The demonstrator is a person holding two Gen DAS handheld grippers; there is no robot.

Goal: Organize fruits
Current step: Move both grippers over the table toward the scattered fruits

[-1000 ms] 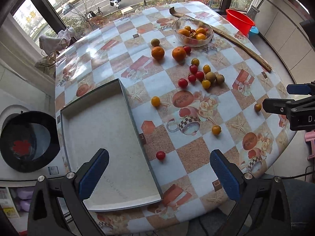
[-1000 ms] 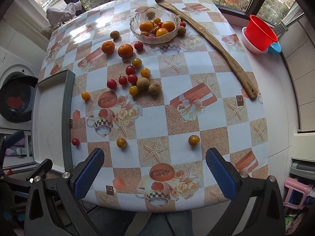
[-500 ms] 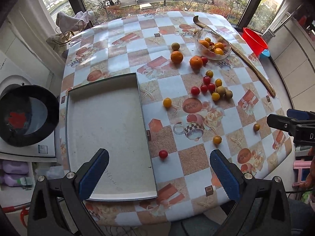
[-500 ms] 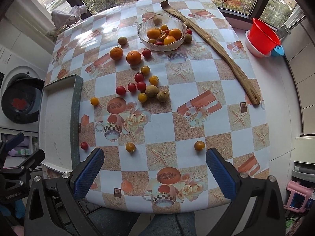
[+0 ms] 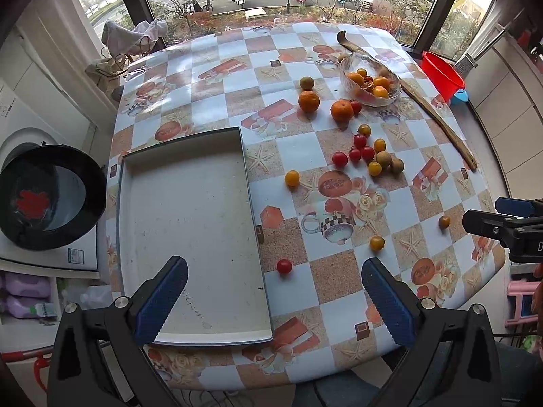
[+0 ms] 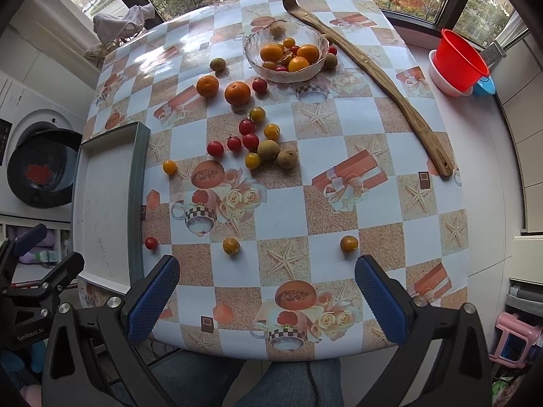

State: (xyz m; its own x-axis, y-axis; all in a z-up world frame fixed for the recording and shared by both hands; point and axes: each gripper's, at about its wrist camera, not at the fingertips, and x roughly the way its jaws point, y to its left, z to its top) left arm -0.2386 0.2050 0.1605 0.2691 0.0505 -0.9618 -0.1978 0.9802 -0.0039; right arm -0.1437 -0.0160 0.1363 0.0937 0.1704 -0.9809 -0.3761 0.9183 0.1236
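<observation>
Blue ribbed fingers [image 5: 387, 305]: left gripper [image 5: 275, 300] and right gripper [image 6: 266, 300] both spread wide, empty.
Change: both views have drawn back and higher over the last second; no fruit moved, so sorting has not begun.
Tray [image 5: 190, 334]: flat, pale, scuffed, bare; near left of bench [image 6: 383, 203].
Red tomato [image 5: 284, 266]: small, glossy, just right of tray.
Yellow tomatoes [image 6: 231, 246]: round, near edge.
Mid cluster [image 6: 253, 142]: tomatoes, two dull brown longans.
Oranges [image 6: 237, 93]: dimpled.
Glass bowl [image 6: 261, 71]: ribbed, far, part-filled.

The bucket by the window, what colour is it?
Bright red. The bucket shows best in the right wrist view.
</observation>
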